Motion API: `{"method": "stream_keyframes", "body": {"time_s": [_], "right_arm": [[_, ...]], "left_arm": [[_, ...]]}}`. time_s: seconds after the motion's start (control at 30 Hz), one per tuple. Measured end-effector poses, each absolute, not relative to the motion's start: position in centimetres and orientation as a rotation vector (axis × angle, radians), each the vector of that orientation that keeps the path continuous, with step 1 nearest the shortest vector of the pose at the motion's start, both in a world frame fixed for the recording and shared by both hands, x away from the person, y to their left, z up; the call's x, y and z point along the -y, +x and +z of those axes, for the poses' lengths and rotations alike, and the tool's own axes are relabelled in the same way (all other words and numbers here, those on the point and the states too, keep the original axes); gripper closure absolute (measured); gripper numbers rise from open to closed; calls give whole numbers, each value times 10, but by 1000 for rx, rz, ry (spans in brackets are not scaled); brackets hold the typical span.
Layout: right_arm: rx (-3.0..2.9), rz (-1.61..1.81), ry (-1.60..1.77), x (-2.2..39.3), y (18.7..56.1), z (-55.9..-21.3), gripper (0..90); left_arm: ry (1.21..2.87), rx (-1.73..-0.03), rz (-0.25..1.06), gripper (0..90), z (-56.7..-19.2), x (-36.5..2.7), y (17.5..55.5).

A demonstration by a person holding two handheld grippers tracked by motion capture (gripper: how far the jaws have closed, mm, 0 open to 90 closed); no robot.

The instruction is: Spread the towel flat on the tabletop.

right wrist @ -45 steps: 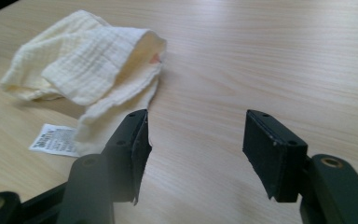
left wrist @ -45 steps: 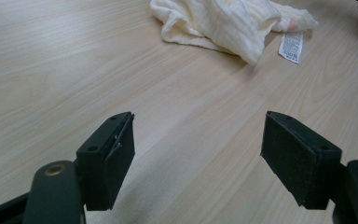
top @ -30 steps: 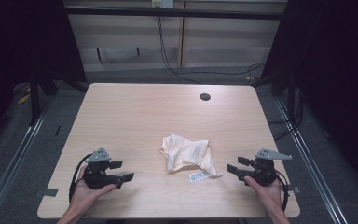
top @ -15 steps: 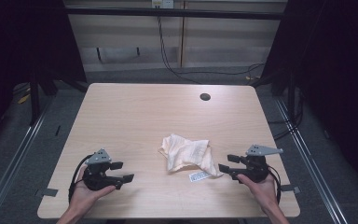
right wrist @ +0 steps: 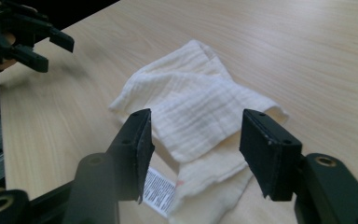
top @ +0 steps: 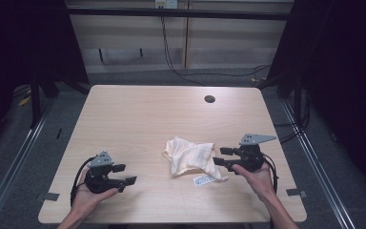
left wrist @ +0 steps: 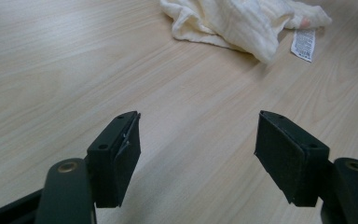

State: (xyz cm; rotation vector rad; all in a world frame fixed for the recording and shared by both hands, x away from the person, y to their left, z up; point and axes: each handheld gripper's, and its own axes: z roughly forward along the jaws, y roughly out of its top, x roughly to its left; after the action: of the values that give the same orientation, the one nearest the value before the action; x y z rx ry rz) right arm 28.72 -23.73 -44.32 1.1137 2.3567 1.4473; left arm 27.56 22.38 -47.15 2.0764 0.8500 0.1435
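Near the worktop's [top: 138, 119] front edge, right of centre: one cream cloth [top: 190, 156], crumpled, lying flat. White care label [top: 204, 180] at its near corner, printed text too small to read. Right gripper [top: 220, 157] just beside the cloth's right edge, jaws spread and just been closing slightly, nothing clamped. Left gripper [top: 126, 174] well apart, jaws released, empty. Round dark hole [top: 209, 99] at far side. Nothing blocks the cloth.
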Motion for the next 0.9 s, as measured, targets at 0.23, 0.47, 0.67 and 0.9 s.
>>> {"method": "stream_keyframes", "body": {"time_s": [0.23,0.47,0.67,0.9], "right_arm": [[-2359,1444,1112,229,315,-438,334],[-2380,1470,1106,212,337,-424,339],[-2441,1302,1129,201,356,-443,332],[-2516,1252,1118,192,358,-466,323]], "left_arm": [[2074,-844,155,299,-470,-224,275],[2078,-841,157,292,-469,-223,274],[2077,-828,154,289,-468,-223,272],[2104,-802,154,289,-468,-218,267]]}}
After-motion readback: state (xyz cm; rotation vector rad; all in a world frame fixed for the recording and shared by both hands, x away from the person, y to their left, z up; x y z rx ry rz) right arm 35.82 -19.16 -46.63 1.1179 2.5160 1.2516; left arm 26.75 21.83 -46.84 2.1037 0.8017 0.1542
